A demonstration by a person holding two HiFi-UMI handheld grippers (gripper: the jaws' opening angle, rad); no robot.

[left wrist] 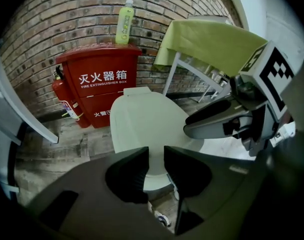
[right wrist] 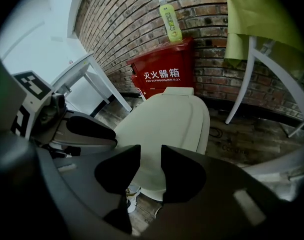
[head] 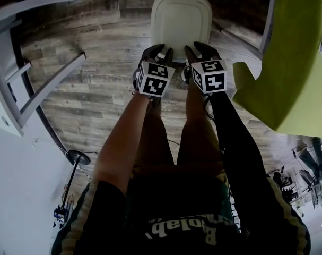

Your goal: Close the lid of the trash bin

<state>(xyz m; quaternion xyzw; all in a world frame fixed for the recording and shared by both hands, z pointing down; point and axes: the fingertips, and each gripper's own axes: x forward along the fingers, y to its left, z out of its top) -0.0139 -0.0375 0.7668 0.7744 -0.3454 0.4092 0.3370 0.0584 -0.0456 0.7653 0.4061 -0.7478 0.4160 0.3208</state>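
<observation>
Head view has the cream, smooth trash bin lid point(head: 181, 20) lying down over its bin on the wood floor point(head: 97, 94), straight ahead of the person. Long axis runs away from them, with the hinge tab at the far end. Left gripper point(head: 159, 52) and right gripper point(head: 200, 51) hang over its near rim, both sets of jaws parted, gripping nothing. Only the 2 gripper views show the red fire extinguisher box point(left wrist: 101, 84) and green bottle point(left wrist: 124, 21) behind it.

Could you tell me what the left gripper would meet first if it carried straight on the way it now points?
Most likely the trash bin's pale lid, near its front edge, seen between the open jaws of the left gripper; how near it is remains unclear.
</observation>
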